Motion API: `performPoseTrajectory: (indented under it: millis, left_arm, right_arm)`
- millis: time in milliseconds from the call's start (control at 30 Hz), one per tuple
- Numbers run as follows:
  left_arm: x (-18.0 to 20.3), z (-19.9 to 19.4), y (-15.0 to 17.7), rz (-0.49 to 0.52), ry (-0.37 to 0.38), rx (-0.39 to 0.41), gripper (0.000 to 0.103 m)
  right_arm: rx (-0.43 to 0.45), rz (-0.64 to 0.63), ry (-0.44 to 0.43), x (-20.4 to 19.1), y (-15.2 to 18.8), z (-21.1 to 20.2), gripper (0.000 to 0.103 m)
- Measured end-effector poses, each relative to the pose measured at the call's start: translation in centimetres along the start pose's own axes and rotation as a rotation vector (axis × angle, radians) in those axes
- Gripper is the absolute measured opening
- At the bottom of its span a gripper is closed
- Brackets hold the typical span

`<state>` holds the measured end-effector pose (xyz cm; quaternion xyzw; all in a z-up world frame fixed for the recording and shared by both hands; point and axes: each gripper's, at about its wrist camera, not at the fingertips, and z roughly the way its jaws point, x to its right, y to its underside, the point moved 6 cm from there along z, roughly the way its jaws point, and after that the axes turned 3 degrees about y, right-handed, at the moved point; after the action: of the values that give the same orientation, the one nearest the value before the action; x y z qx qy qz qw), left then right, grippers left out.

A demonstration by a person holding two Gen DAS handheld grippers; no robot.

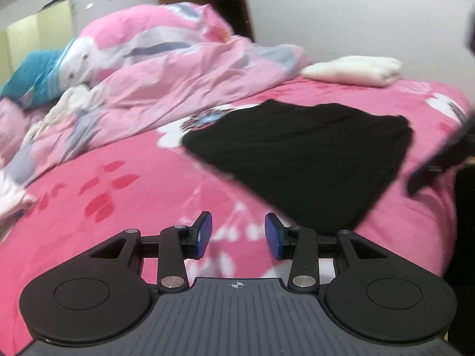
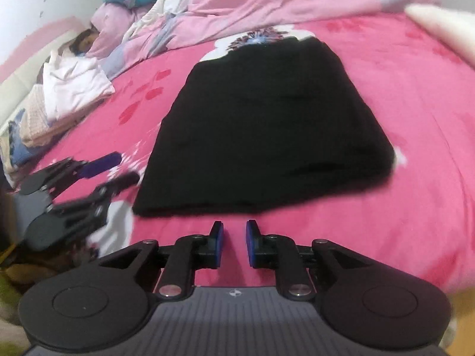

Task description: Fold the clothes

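Spread over the whole bed is a bright pink flowered sheet (image 2: 415,124), and on it the work is being done. Nearest the black garment (image 2: 267,124), just short of its near edge, the right gripper (image 2: 234,243) is held with its jaws a narrow gap apart and nothing between them. Off the garment's near-left corner the left gripper (image 1: 236,235) is held with its jaws moderately apart, also empty; only sheet is seen between the blue pads (image 1: 204,234).

The garment itself is laid flat as a compact, roughly rectangular block in the middle of the sheet, its edges fairly straight, so most of the folding of this piece is judged to be done. Whether one more fold is meant cannot be told. What seems left is to set it aside and take up another piece.

Left of the garment, well apart, a loose heap of white and pale clothes (image 2: 71,89) is seen at the bed's edge, apparently not yet folded. Beyond the garment, touching or nearly touching its far edge, a rumpled pink quilt (image 1: 178,68) is piled, which limits room on that side. Beyond and to the right of the garment a folded white item (image 1: 356,69) is lying, and far behind the quilt a teal pillow (image 1: 35,74) is visible.
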<state>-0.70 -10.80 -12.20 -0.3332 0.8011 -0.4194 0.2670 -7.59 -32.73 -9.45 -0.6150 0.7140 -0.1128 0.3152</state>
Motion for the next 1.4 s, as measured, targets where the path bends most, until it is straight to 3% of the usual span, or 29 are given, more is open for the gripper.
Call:
performPoseTrajectory:
  millis: [167, 267, 400, 467, 567, 767, 833, 867, 900, 933, 1067, 1400]
  left_arm:
    - [-2.8, 0.6, -1.6, -0.142, -0.030, 0.017, 0.039]
    - [-1.8, 0.7, -3.0, -0.131, 0.011, 0.060, 0.039]
    - [1.8, 1.2, -3.9, -0.051, 0.114, 0.097, 0.039]
    - [3.7, 1.5, -3.5, 0.006, 0.150, 0.098, 0.039]
    - [5.5, 2.3, -2.2, 0.055, 0.183, 0.075, 0.039]
    - [5.2, 2.6, -1.4, -0.001, 0.225, 0.082, 0.039]
    - [4.9, 2.6, -1.2, -0.027, 0.246, 0.085, 0.039]
    - [4.7, 2.7, -1.1, -0.041, 0.256, 0.086, 0.039]
    - [4.6, 2.7, -1.0, -0.053, 0.265, 0.088, 0.039]
    - [4.5, 2.7, -1.0, -0.062, 0.272, 0.090, 0.039]
    - [4.7, 2.8, -0.9, -0.060, 0.277, 0.094, 0.039]
    - [4.8, 2.8, -0.9, -0.057, 0.280, 0.094, 0.039]
  right_arm:
    - [0.152, 0.051, 0.000, 1.1, -3.1, -3.2, 0.020]
    - [0.223, 0.090, 0.013, 2.7, -6.2, -3.8, 0.033]
    - [0.256, 0.101, 0.005, 4.5, -11.2, -2.5, 0.038]
    - [0.251, 0.108, -0.025, 5.4, -14.1, -1.1, 0.045]
    - [0.198, 0.132, -0.053, 6.6, -17.8, 2.3, 0.045]
    - [0.105, 0.090, -0.042, 8.0, -22.6, 9.8, 0.045]
    - [0.074, 0.078, -0.056, 8.2, -22.9, 11.4, 0.043]
    - [0.056, 0.072, -0.077, 8.2, -22.9, 12.2, 0.034]
    - [0.046, 0.065, -0.100, 8.2, -22.8, 12.6, 0.009]
    - [0.054, 0.051, -0.116, 8.0, -22.8, 12.8, 0.004]
    - [0.146, 0.068, -0.141, 8.4, -23.1, 12.5, 0.004]
    - [0.169, 0.276, -0.190, 12.2, -22.7, 14.4, 0.006]
